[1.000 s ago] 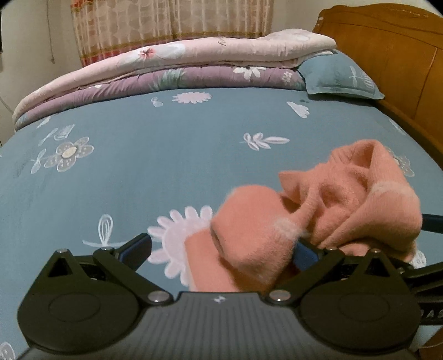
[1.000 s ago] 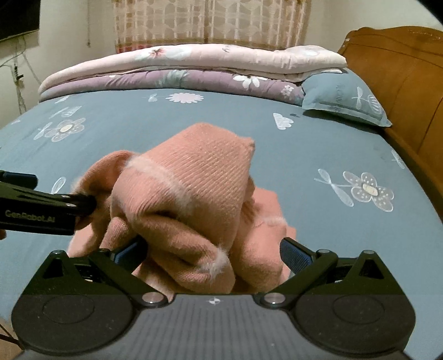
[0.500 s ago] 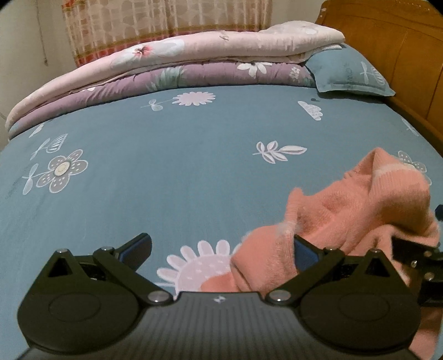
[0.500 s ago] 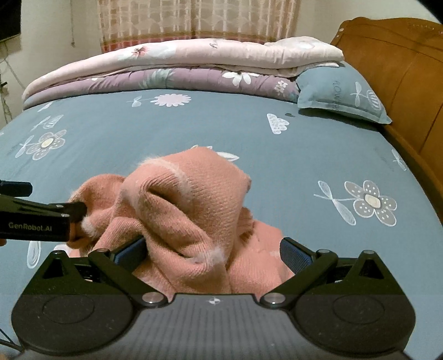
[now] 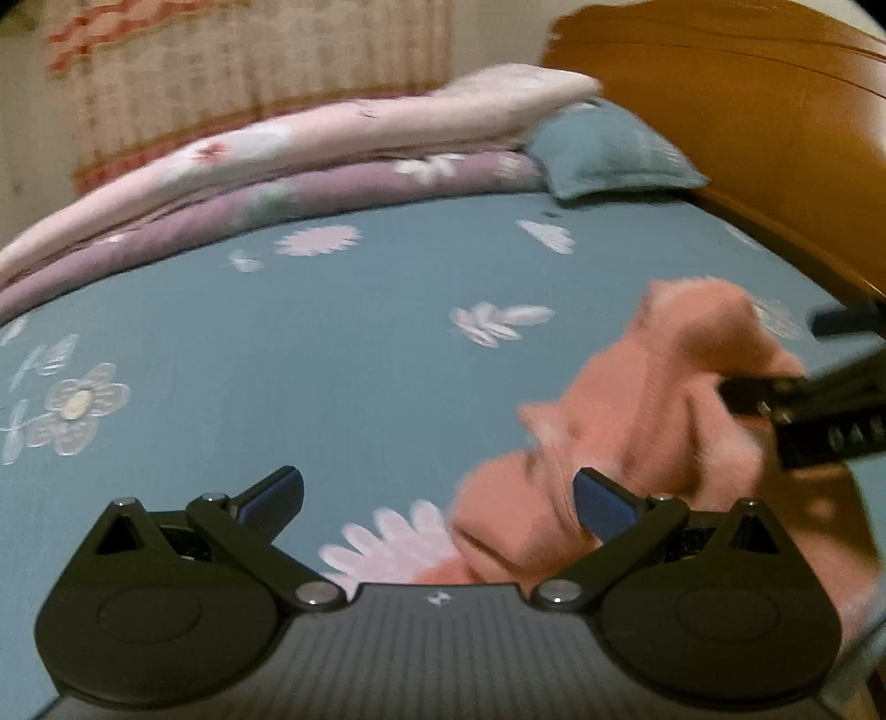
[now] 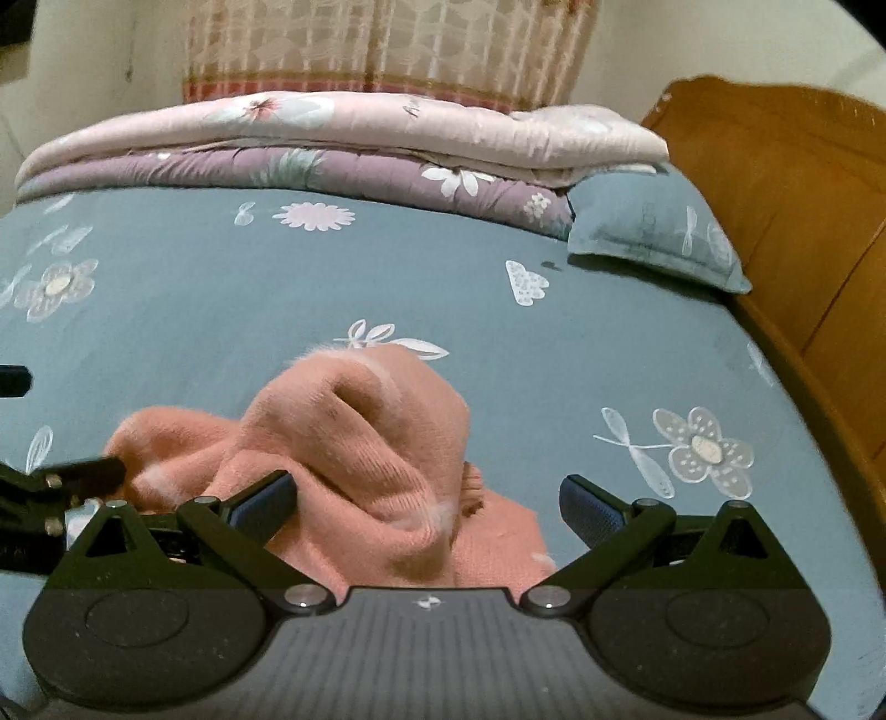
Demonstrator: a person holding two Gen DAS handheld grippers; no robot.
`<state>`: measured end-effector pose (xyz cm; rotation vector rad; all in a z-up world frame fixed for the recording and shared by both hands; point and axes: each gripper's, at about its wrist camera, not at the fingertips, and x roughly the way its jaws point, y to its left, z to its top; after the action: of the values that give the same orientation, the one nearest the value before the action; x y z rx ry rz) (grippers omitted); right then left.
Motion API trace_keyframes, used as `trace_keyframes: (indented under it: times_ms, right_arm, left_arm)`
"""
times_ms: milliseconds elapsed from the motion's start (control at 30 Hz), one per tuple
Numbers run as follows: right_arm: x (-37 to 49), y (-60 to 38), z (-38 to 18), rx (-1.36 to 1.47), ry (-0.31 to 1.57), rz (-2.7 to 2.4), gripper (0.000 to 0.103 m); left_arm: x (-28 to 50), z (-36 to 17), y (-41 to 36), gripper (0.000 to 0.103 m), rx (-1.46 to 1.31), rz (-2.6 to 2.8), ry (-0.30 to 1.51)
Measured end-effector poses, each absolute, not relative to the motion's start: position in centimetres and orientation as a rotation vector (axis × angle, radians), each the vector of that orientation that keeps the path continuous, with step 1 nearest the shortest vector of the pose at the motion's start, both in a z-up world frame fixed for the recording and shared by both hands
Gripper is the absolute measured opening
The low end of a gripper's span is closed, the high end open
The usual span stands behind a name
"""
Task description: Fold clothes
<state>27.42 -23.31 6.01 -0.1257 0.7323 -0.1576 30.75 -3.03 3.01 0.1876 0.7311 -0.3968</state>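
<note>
A crumpled salmon-pink knit garment (image 6: 360, 454) lies in a heap on the blue flowered bed sheet (image 6: 277, 299). My right gripper (image 6: 426, 501) is open, and the heap sits between its fingers. In the left wrist view the garment (image 5: 637, 421) lies to the right. My left gripper (image 5: 437, 495) is open, and the cloth touches its right finger (image 5: 603, 501). The right gripper's fingers show at that view's right edge (image 5: 775, 404), against the cloth. The left gripper's finger (image 6: 83, 476) shows at the right wrist view's left edge, beside the garment.
Folded pink and purple quilts (image 6: 332, 144) are stacked at the far side of the bed. A blue pillow (image 6: 659, 232) lies beside them. A wooden headboard (image 6: 786, 194) runs along the right. A curtain (image 6: 387, 50) hangs behind.
Both grippers have drawn back and the garment has sunk lower onto the sheet. The left gripper has moved left, so less cloth lies between its fingers. The left view is now blurred by motion.
</note>
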Motion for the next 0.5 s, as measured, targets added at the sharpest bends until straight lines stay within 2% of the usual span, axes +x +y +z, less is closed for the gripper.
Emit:
trace_keyframes:
  times_ms: [233,500]
  right_arm:
    - [23.0,-23.1,7.8,-0.190,0.726,-0.184,0.103]
    - [22.6,-22.7,7.4,-0.219,0.765,-0.271,0.103]
  left_arm:
    - [30.7,1.0,-3.8,0.103,0.213,-0.498,0.804]
    - [33.3,-1.7,-5.8,0.103,0.257,-0.458,0.850]
